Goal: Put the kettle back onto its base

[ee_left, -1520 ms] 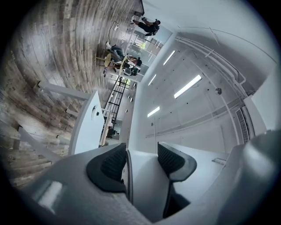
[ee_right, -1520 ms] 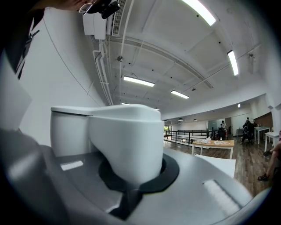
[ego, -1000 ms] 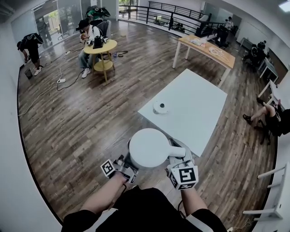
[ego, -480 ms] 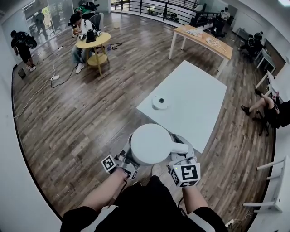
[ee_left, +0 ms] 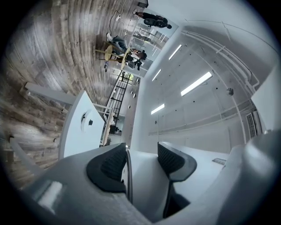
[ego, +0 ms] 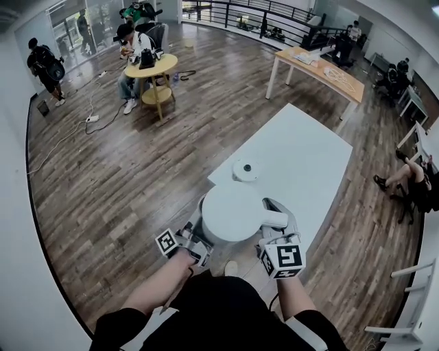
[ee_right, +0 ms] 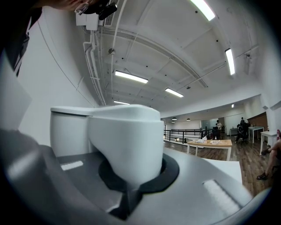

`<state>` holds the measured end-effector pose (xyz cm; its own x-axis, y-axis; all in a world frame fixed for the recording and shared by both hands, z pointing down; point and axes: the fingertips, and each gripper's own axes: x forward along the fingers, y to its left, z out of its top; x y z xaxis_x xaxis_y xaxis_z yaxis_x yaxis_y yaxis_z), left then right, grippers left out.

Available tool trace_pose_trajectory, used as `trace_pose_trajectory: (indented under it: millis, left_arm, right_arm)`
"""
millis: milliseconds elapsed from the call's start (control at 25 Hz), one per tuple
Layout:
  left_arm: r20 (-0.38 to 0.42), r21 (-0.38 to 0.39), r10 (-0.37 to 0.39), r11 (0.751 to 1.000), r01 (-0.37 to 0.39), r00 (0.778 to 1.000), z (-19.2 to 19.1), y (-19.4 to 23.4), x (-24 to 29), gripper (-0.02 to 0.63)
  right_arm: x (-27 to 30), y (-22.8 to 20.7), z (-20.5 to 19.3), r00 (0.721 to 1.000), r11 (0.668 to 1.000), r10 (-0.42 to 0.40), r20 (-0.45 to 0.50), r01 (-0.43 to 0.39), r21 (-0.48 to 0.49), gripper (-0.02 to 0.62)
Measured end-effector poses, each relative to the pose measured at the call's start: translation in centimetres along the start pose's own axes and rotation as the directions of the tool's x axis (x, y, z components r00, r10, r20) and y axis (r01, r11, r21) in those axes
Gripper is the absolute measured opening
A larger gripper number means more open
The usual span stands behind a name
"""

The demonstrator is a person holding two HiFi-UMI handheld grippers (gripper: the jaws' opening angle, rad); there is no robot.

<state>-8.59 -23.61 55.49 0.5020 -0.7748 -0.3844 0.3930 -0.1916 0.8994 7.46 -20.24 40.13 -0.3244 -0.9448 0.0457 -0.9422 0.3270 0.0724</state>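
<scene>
The white kettle (ego: 233, 211) is carried between both grippers, its lid facing up, over the near corner of the white table (ego: 302, 154). My right gripper (ego: 276, 230) is shut on the kettle's handle (ee_right: 127, 140), which fills its jaws. At the kettle's left side, my left gripper (ego: 197, 238) has its pads (ee_left: 112, 163) against the kettle's wall (ee_left: 145, 176). The round white base (ego: 245, 171) sits on the table just beyond the kettle; the left gripper view also shows this base (ee_left: 86, 121).
A wooden table (ego: 315, 68) with papers stands farther back, and a black railing (ego: 233, 17) behind it. People sit at a round yellow table (ego: 151, 68) at the far left. A seated person's legs (ego: 401, 175) are right of the white table. Wood floor surrounds it.
Both grippers and the kettle have moved forward together. The kettle, which hung over the floor short of the table, now overlaps the table's near corner, close to the base.
</scene>
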Motion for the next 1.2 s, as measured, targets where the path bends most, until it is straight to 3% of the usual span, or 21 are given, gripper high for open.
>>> trace_pose_trajectory:
  millis: [760,1200]
  left_arm:
    - [0.064,0.015,0.029,0.999,-0.030,0.998,-1.0,6.0,7.3,0.219]
    - [0.065,-0.007,0.082,0.997,-0.081,0.995,0.2,8.7,9.4,0.219]
  right_arm:
    - [5.3,-8.8,-2.2,0.997,0.997,0.073,0.020,-0.073,0.005,0.006]
    - [8.2,-11.3,-4.1,0.999,0.998,0.043,-0.004,-0.043,0.037,0.006]
